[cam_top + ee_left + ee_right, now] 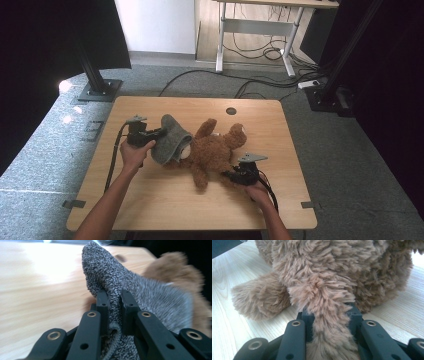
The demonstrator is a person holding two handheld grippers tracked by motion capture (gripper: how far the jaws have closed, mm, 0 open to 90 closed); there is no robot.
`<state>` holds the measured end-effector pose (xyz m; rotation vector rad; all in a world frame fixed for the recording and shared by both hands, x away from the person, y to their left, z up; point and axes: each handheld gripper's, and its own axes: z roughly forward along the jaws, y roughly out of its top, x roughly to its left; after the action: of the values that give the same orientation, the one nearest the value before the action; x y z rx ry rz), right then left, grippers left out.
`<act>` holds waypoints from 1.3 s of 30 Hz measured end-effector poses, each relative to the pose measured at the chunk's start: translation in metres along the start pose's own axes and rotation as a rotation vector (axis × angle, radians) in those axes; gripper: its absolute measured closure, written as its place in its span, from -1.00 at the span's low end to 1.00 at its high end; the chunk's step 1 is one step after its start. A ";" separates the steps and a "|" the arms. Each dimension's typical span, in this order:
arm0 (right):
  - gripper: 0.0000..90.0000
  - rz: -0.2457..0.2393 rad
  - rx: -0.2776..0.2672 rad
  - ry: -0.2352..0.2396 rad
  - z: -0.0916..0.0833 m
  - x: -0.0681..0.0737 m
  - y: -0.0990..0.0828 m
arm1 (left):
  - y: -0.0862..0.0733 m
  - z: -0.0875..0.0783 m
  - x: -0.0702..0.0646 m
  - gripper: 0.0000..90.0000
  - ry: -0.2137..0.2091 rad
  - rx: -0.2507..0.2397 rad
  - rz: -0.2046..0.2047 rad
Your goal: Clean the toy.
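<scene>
The knitted hat [112, 290] sits between the jaws of the left gripper [150, 136], and the teddy bear [212, 150] lies on the desk [165, 200] just behind the hat. One leg of the bear [324, 315] sits between the jaws of the right gripper [235, 175], with its body beyond them.

Light wooden table [150, 200], brown teddy bear [212, 152] lying on it

This is looking like a lab or test room. A light wooden table with rounded corners [150, 200] is standing on grey carpet [350, 150]. Black metal posts on flat bases [95, 75] are rising behind the table. Black cables [260, 82] are lying behind it too, near a white-legged desk [255, 30].
</scene>
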<state>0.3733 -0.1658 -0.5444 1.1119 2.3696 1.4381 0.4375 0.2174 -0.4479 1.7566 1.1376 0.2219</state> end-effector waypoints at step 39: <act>0.52 -0.008 0.006 -0.003 0.000 0.001 -0.001 | 0.024 0.124 -0.133 0.76 -0.060 0.180 0.237</act>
<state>0.3721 -0.1654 -0.5451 1.1038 2.3758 1.4265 0.4535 0.0352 -0.4455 2.0452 0.9285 0.2130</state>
